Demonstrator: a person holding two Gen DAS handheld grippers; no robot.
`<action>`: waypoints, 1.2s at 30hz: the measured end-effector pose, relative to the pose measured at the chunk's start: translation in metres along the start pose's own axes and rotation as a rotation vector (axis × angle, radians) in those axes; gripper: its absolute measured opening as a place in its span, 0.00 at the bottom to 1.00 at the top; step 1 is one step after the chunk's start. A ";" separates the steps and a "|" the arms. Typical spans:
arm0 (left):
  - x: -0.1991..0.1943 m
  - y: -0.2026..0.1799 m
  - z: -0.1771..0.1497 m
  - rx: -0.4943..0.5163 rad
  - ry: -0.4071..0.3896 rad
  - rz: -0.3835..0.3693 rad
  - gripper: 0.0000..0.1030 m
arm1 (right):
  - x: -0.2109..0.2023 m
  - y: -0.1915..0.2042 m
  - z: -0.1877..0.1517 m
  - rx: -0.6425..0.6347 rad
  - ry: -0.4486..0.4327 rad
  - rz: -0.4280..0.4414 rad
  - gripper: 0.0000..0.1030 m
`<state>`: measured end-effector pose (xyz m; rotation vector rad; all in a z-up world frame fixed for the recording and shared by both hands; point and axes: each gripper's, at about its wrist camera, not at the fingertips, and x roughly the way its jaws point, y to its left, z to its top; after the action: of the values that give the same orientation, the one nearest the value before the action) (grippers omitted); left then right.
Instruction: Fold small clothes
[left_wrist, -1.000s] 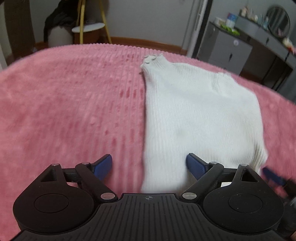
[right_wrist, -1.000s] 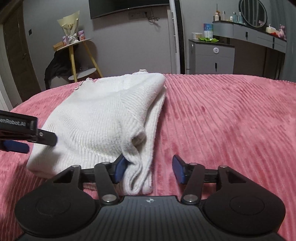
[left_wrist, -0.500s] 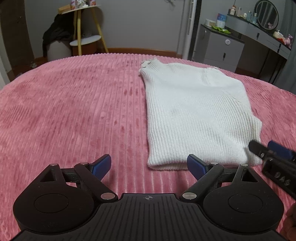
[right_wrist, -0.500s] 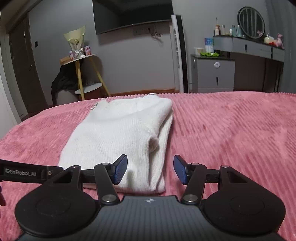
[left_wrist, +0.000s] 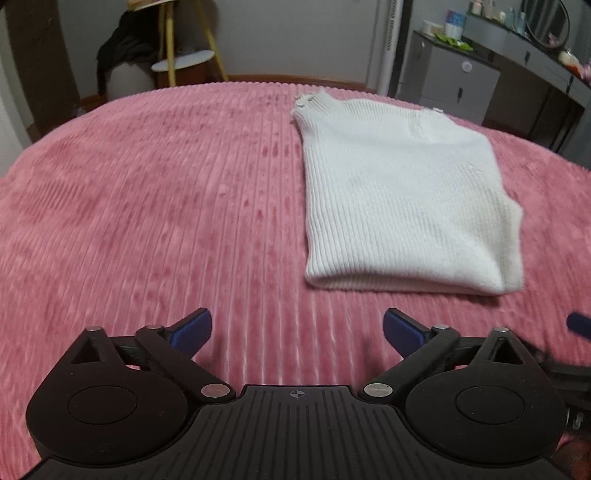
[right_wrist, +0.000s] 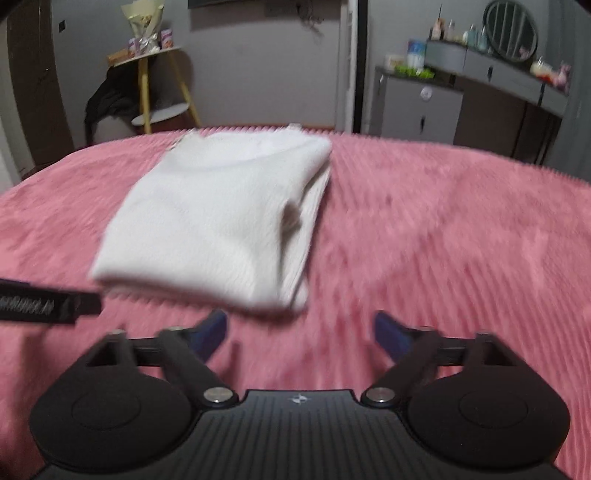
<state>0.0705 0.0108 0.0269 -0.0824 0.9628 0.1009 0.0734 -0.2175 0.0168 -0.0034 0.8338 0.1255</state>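
In the left wrist view, the left gripper (left_wrist: 297, 330) sits at the bottom middle with its jaws spread wide and nothing in them, because it is not touching the white sweater (left_wrist: 402, 199), which lies folded flat on the pink bed (left_wrist: 155, 206) in the upper right of the frame. In the right wrist view, the sweater is in the upper left, and the right gripper (right_wrist: 301, 334) at the bottom middle is spread wide and empty too. I think the fold is done, so both grippers are let go.
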 end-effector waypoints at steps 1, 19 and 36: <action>-0.005 -0.001 -0.003 0.003 0.000 0.004 0.99 | -0.007 0.001 -0.002 -0.004 0.006 0.007 0.96; -0.048 -0.011 0.001 0.100 0.002 0.062 0.99 | -0.053 0.026 0.025 -0.080 0.045 -0.066 0.96; -0.052 -0.002 0.006 0.080 -0.002 0.056 0.99 | -0.050 0.025 0.032 -0.047 0.089 -0.096 0.96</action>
<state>0.0463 0.0067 0.0735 0.0179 0.9667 0.1138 0.0610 -0.1967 0.0762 -0.0936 0.9183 0.0544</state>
